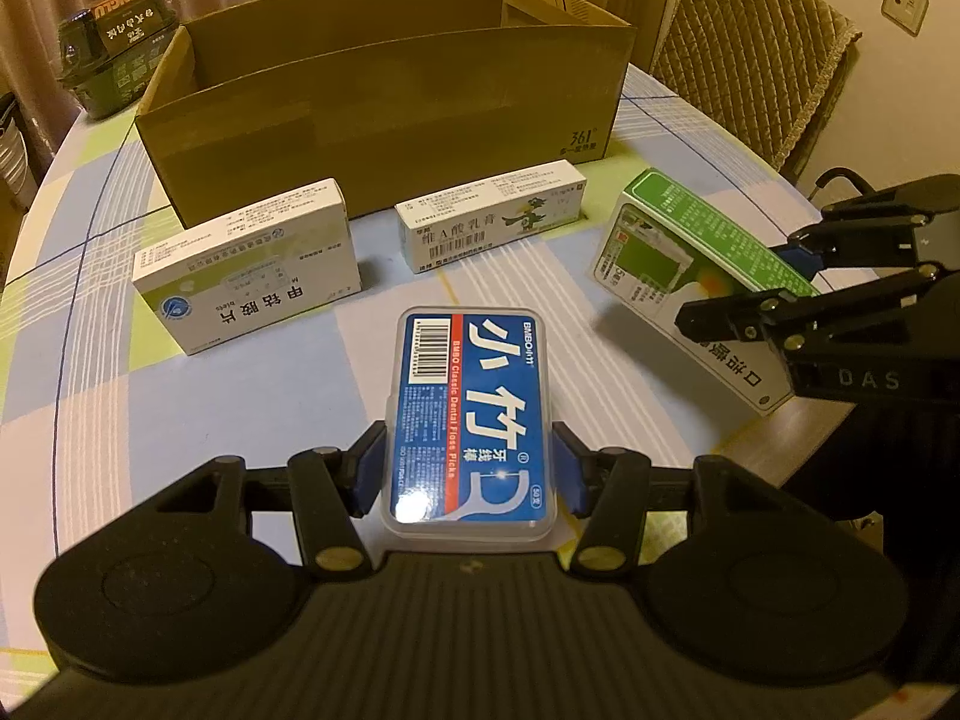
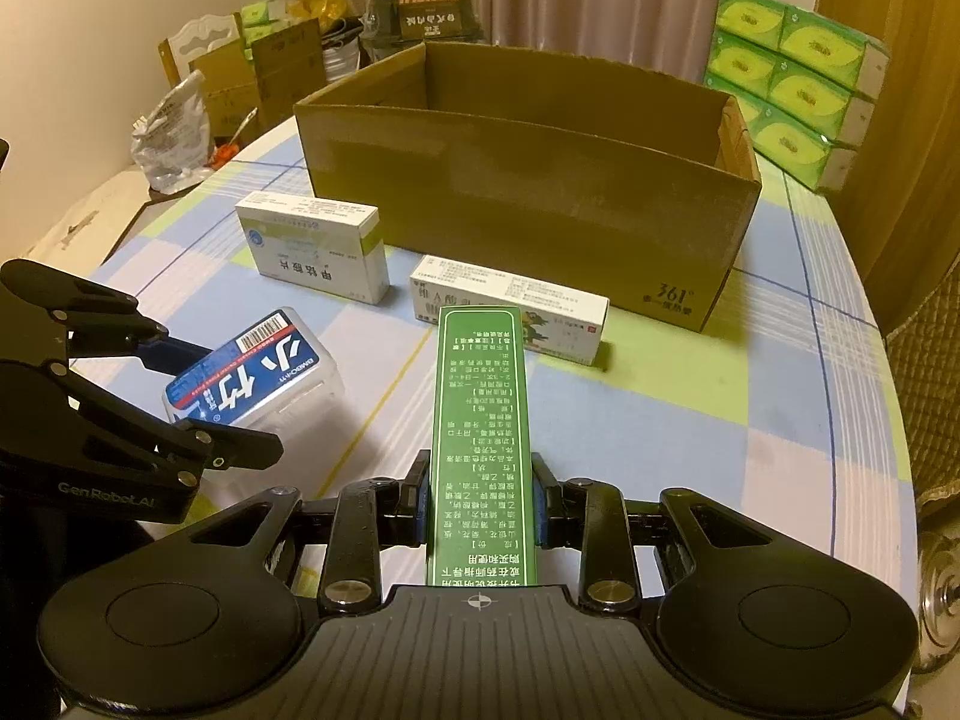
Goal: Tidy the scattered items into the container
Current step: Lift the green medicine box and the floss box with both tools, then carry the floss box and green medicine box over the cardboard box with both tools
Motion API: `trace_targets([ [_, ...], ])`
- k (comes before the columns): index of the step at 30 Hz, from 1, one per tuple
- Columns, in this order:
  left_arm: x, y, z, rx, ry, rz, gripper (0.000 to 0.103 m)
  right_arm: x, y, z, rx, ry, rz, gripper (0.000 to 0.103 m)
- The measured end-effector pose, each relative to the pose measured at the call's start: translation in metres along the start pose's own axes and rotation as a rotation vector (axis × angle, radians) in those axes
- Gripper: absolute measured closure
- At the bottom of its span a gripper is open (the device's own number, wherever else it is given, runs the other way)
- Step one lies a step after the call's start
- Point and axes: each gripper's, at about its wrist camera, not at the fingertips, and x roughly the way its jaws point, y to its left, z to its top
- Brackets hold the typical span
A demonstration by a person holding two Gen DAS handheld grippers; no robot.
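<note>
Cardboard box (image 1: 384, 138) open-topped, bare tablecloth (image 1: 510, 276) before its front edge

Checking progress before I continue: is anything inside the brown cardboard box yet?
No, the brown cardboard box shows only bare inner walls.

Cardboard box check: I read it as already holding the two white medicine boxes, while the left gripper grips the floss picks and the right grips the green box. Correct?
Not quite. The cardboard box shows nothing inside in the right wrist view; both white medicine boxes lie on the table in front of it. The rest holds: the left gripper grips the floss picks, and the right gripper grips the green box.
</note>
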Motion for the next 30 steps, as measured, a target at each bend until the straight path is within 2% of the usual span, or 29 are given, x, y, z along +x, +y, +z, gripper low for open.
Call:
trace_targets([
  [20,-0.008,0.002,0.021,0.038,-0.030,0.012,0.052,-0.007,-0.015,0.016,0.019,-0.043,-0.026,0.076],
  [30,-0.014,0.009,0.044,0.051,-0.065,0.026,0.052,-0.008,-0.021,0.040,0.022,-0.082,-0.038,0.076],
])
